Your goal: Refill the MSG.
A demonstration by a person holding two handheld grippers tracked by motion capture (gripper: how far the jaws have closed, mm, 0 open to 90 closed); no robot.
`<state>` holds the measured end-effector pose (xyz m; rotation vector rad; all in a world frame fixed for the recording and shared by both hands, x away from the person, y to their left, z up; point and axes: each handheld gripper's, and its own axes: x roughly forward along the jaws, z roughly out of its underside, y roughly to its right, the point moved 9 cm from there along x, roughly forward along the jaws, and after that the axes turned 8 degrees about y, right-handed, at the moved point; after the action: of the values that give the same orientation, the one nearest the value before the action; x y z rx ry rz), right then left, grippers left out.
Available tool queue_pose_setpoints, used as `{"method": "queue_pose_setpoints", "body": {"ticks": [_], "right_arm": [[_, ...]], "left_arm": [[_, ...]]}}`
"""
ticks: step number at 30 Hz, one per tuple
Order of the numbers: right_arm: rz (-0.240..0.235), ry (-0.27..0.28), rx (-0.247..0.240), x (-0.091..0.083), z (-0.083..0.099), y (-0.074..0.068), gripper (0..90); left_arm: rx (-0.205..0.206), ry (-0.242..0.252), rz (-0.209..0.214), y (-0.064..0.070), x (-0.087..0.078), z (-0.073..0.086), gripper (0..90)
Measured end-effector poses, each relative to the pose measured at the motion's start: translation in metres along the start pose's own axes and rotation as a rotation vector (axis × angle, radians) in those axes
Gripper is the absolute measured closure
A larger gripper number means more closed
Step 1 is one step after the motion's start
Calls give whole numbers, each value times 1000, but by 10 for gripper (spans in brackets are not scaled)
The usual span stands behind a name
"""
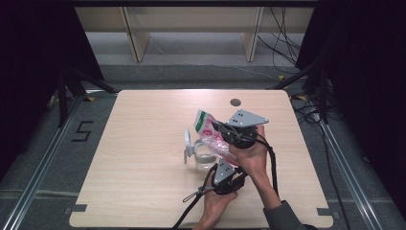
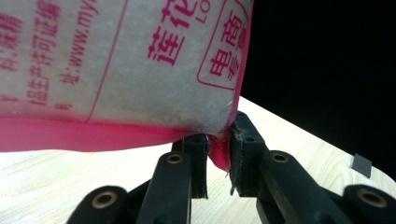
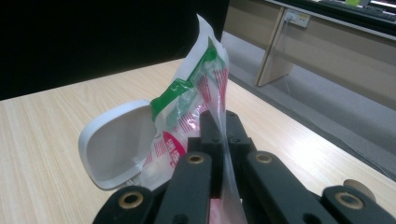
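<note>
A plastic bag [image 1: 207, 128] with red and green print and white grains inside is held tilted above a clear container [image 1: 205, 158]. The container's white lid [image 1: 188, 139] stands open on its left. My right gripper [image 1: 220, 129] is shut on the bag's upper clear film [image 3: 223, 116], with the lid [image 3: 112, 144] behind it. My left gripper [image 1: 222, 164] comes from below and is shut on the bag's pink bottom corner [image 2: 219, 156]. In the left gripper view the bag [image 2: 116, 70] hangs above the jaws, its pink seam along the bottom.
The wooden table [image 1: 143, 182] has a round grommet [image 1: 235, 102] near its far edge. Cables trail from both grippers toward the front edge. Dark stands flank the table, and wooden furniture legs [image 1: 136, 38] rise behind it.
</note>
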<state>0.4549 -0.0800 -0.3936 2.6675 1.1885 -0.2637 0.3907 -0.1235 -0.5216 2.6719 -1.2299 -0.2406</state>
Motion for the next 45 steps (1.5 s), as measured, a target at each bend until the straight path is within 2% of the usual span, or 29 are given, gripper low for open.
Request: {"method": "queue_pose_setpoints", "body": {"ticks": [3,5,6,7,8,18,21,22,25,28,32,34,37,45], "right_arm": [[-4,0,4,0,-1,0,900],[13,1,11,0,0,0,900],[9,10,-5,1,-1,0,900],[-4,-1,-3,1,-1,-1,900],[7,4,0,2,-1,0,900],[-7,-6,-2,5,2,0,900],[2,-7,3,4,1,-2,900],[3,3,-8,5,0,-1,900],[-1,-8,6,4,0,-1,900],[-9,1,-11,4,-1,-1,900],[-3,5,-5,4,-2,-1,900],[-19,0,4,4,-2,-2,900],[6,9,1,5,-2,0,900],[4,2,-4,4,-2,-1,900]], "left_arm": [[-3,-2,-1,0,-1,0,782],[-6,4,8,0,1,-1,782],[0,-1,-2,0,0,0,782],[4,0,5,0,0,0,782],[-2,3,5,0,1,-1,782],[2,9,17,1,1,-2,783],[-2,12,17,2,0,-4,783],[4,11,17,2,0,-4,783],[1,11,19,2,0,-3,783],[5,15,16,2,0,-4,783],[6,14,17,2,1,-4,784],[3,14,16,2,1,-4,784],[3,8,15,2,0,-4,784],[3,13,16,2,1,-5,784]]}}
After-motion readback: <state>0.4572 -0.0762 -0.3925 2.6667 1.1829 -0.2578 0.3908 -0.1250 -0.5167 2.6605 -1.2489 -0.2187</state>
